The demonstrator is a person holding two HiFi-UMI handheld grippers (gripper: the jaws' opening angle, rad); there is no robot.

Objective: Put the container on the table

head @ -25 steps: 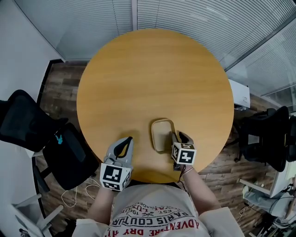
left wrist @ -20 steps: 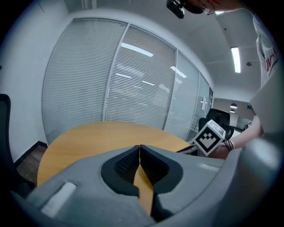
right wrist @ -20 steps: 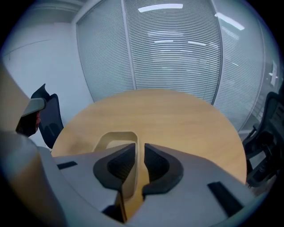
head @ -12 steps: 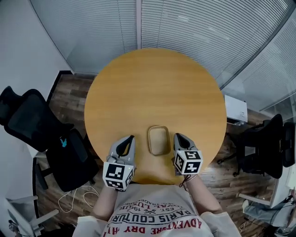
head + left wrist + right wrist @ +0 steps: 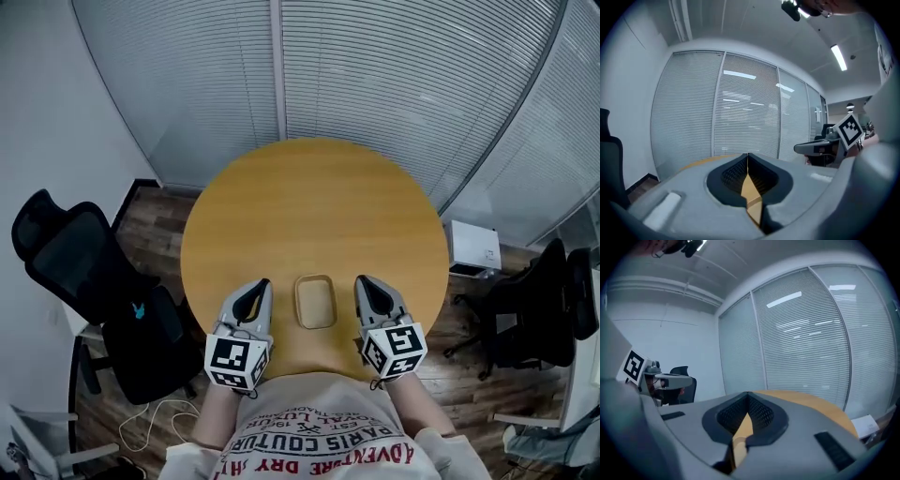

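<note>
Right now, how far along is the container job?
Done: the container sits on the table, near the person's edge. In hand: nothing. The left gripper and right gripper flank it without touching it, both shut and empty. Left: nothing that I can see; the placement looks complete.

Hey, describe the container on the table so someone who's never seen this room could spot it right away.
Find the round wooden table before the blind-covered glass wall. At its near edge, between the left gripper and the right gripper, lies the container: a small, shallow, tan tray with rounded corners. Nothing else rests on the tabletop, and neither gripper touches it.
</note>
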